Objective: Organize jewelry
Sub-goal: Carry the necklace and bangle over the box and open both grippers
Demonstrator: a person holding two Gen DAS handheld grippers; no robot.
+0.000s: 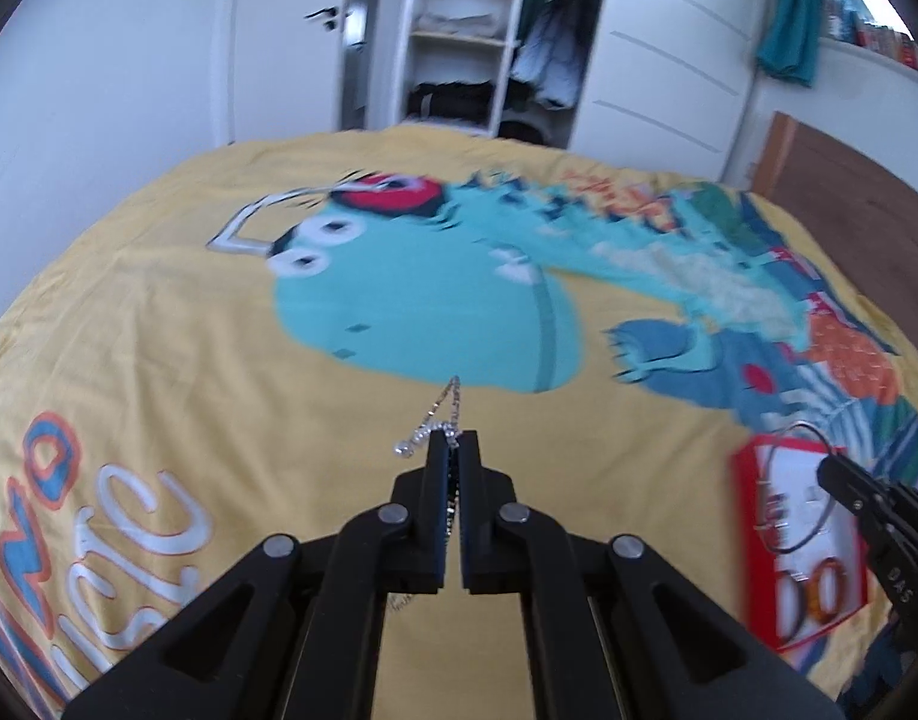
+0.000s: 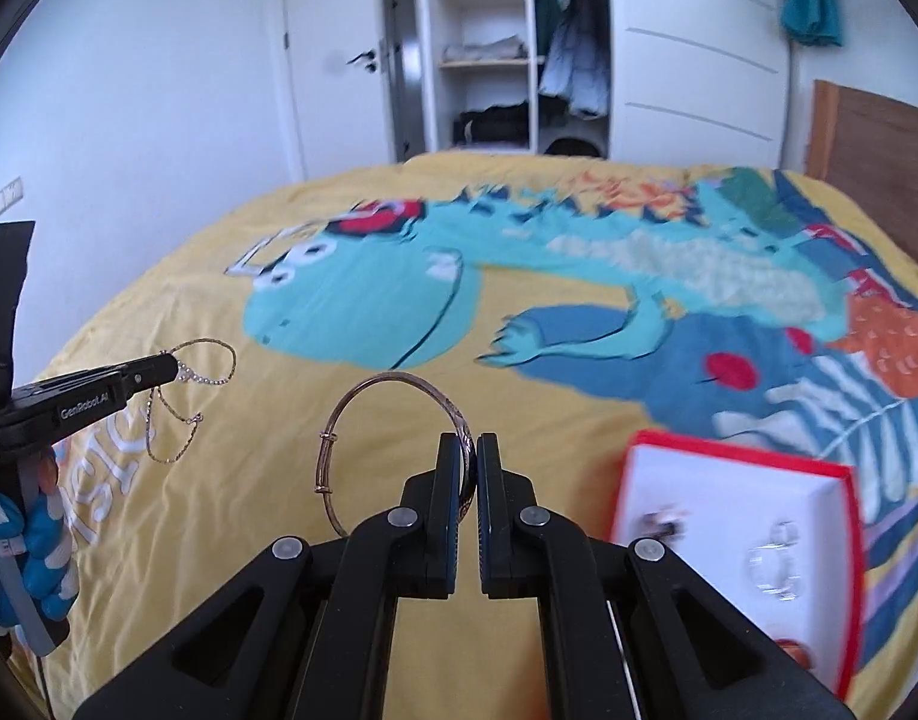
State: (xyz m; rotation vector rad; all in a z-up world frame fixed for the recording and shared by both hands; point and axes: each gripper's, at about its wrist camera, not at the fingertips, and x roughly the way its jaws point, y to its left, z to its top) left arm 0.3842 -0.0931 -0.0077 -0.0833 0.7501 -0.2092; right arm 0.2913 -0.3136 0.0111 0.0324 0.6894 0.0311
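Observation:
My left gripper (image 1: 454,441) is shut on a thin silver chain (image 1: 444,405), whose loops and small beaded end poke out past the fingertips above the yellow bedspread (image 1: 249,408). In the right wrist view the same chain (image 2: 186,402) dangles from the left gripper (image 2: 170,367) at the left. My right gripper (image 2: 468,444) is shut on a thin metal bangle (image 2: 393,380) that stands up as a hoop to the left of the fingers. A red-rimmed white jewelry box (image 2: 729,480) lies on the bed at the right, holding a few small pieces. The left wrist view shows the box (image 1: 753,462) with the bangle (image 1: 771,468) over it.
The bed carries a big turquoise dinosaur print (image 2: 369,300). A wooden headboard (image 2: 867,132) stands at the right. Beyond the bed are a white door (image 2: 333,60) and an open wardrobe (image 2: 507,48) with clothes. A gloved hand (image 2: 39,540) holds the left gripper.

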